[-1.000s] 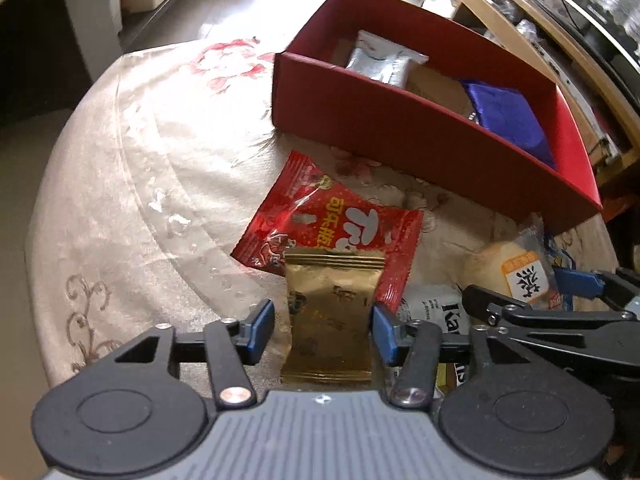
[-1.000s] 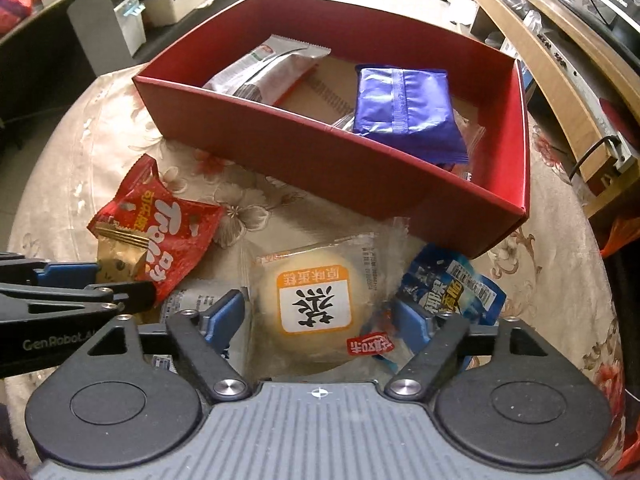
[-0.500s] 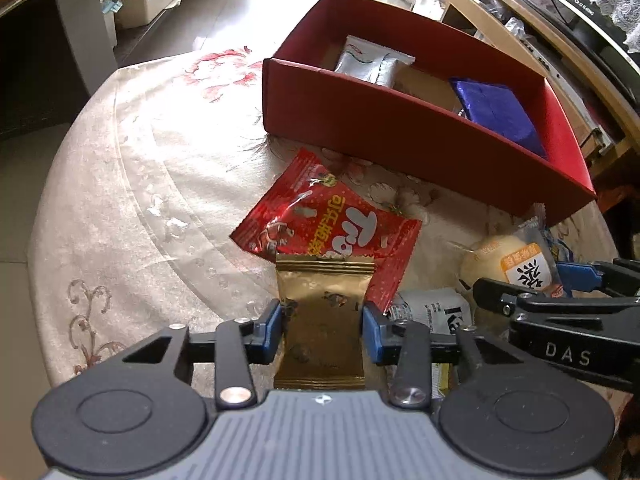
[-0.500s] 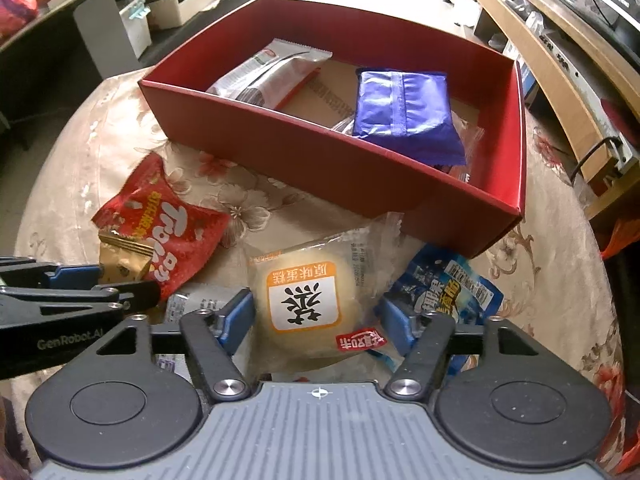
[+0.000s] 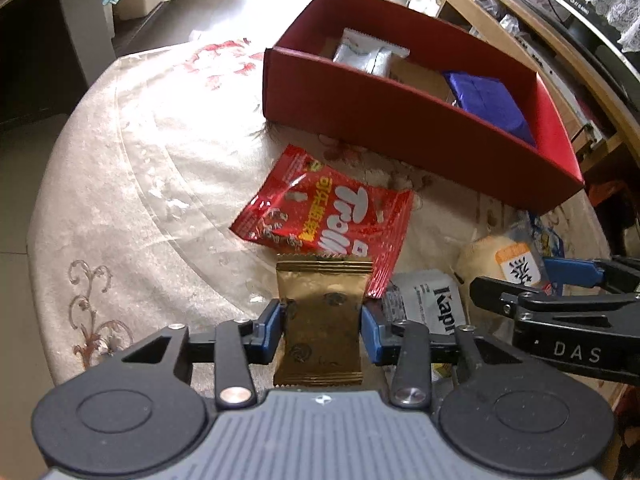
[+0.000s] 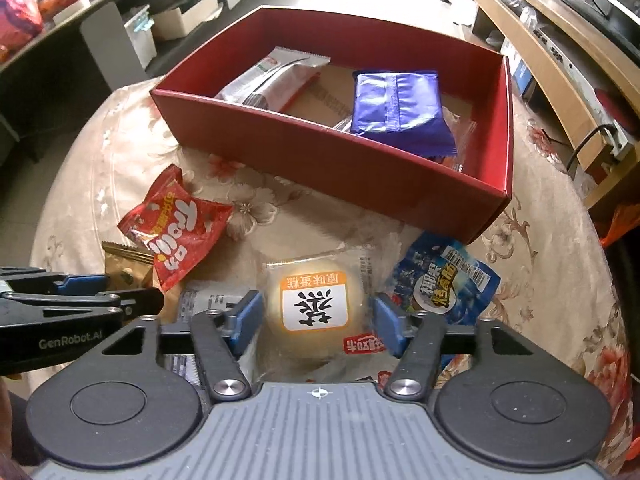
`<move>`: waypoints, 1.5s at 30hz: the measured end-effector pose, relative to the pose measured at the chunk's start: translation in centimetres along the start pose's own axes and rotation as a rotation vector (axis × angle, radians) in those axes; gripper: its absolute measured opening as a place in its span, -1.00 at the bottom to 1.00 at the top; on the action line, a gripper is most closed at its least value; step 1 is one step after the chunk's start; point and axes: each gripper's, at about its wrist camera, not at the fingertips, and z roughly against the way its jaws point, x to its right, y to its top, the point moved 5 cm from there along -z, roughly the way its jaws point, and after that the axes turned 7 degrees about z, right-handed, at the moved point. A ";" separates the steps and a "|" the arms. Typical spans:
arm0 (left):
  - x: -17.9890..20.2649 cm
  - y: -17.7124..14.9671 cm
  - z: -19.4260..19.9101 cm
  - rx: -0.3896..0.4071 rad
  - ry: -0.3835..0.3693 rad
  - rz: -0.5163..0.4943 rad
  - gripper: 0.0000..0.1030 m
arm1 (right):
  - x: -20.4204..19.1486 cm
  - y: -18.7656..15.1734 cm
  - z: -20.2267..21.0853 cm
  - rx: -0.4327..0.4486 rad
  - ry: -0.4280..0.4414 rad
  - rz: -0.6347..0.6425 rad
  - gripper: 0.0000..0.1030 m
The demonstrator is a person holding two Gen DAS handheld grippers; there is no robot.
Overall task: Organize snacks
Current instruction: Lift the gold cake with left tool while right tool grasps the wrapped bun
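Hidden and cut-off parts around the snack pile

The white packet [image 5: 434, 308] shows only part of its black lettering in the left wrist view, the rest lying under the left gripper [image 5: 323, 328] and the red Trolli bag [image 5: 328, 220]; in the right wrist view it is mostly covered by the right gripper [image 6: 316, 320]. The gold sachet [image 6: 126, 270] shows only a corner there, behind the Trolli bag. The red box [image 6: 320, 160] hides the lower ends of its silver packet [image 6: 276, 78] and blue pouch [image 6: 396, 106] behind its near wall (a clear wrapper beneath the pouch is unreadable). The blue snack bag [image 5: 550, 236] is barely visible behind the wrapped cake [image 5: 504, 256].
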 end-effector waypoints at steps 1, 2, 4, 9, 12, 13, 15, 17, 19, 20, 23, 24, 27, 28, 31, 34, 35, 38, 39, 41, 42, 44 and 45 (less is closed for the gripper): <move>0.0 -0.1 -0.2 -0.009 -0.001 0.003 -0.20 | -0.1 -0.1 -0.2 -0.008 0.000 0.006 0.57; 0.0 -0.2 -0.3 -0.018 -0.003 0.005 -0.20 | -0.2 -0.2 -0.5 -0.021 0.002 0.014 0.58; 0.2 -0.2 -0.4 -0.012 0.004 -0.010 -0.17 | -0.5 -0.4 -0.9 -0.038 0.000 0.029 0.66; 0.5 -0.4 -0.5 0.000 0.025 -0.035 -0.18 | -0.9 -0.2 -1.6 -0.039 -0.024 0.045 0.65; 0.5 -0.4 -0.4 0.002 0.035 -0.045 -0.20 | -0.9 -0.1 -1.0 -0.024 -0.022 0.045 0.50; 0.4 -0.5 -0.3 0.001 0.034 -0.047 -0.21 | -0.7 -0.1 -0.8 -0.018 -0.030 0.041 0.40; 0.4 -0.6 -0.1 0.007 0.036 -0.051 -0.22 | -0.2 -0.1 -0.3 -0.011 -0.013 0.013 0.29; 0.4 -0.6 0.2 0.016 0.036 -0.051 -0.22 | 0.0 -0.2 0.1 0.000 -0.015 0.004 0.24; 0.3 -0.7 0.6 0.023 0.029 -0.045 -0.23 | 0.0 -0.3 0.2 0.000 -0.024 0.010 0.24; 0.2 -0.7 0.7 0.025 0.025 -0.041 -0.23 | -0.1 -0.3 0.2 0.000 -0.026 0.013 0.23; -0.1 -0.8 1.2 0.033 0.017 -0.035 -0.24 | 0.0 -0.6 0.3 -0.001 -0.025 0.015 0.23; -0.1 -0.8 1.3 0.034 0.013 -0.030 -0.24 | 0.1 -0.6 0.4 0.002 -0.027 0.011 0.23; -0.4 -0.8 1.6 0.031 -0.004 -0.012 -0.24 | 0.6 -0.5 0.9 0.021 -0.014 -0.022 0.18; -0.4 -0.7 1.6 0.030 -0.010 -0.006 -0.24 | 0.8 -0.5 1.1 0.028 -0.015 -0.031 0.17; -0.3 -0.5 1.9 0.037 -0.018 -0.003 -0.24 | 1.0 -0.6 1.7 0.042 -0.004 -0.047 0.11; 0.1 -0.4 2.2 0.046 -0.028 -0.008 -0.24 | 1.1 -0.6 2.0 0.052 0.000 -0.056 -0.05; 0.2 -0.4 2.2 0.045 -0.032 -0.010 -0.24 | 1.1 -0.6 2.0 0.051 0.005 -0.062 -0.19; 0.2 -0.5 2.1 0.037 -0.035 -0.014 -0.24 | 1.3 -0.8 1.5 0.029 -0.002 -0.066 0.04; 0.2 -0.5 2.0 0.033 -0.034 -0.012 -0.24 | 1.2 -0.8 1.3 0.021 -0.011 -0.055 0.40; 0.1 -0.4 1.8 0.028 -0.034 -0.008 -0.24 | 0.8 -0.7 1.3 0.023 -0.027 -0.018 0.52; 0.0 -0.4 1.8 0.027 -0.033 -0.007 -0.24 | 0.6 -0.6 1.3 0.024 -0.021 -0.007 0.53; -0.1 -0.4 1.6 0.023 -0.030 -0.007 -0.24 | 0.0 -0.3 0.7 0.010 -0.003 0.026 0.67; -0.1 -0.4 1.5 0.020 -0.028 -0.008 -0.24 | -0.3 -0.2 0.3 -0.005 -0.015 0.046 0.68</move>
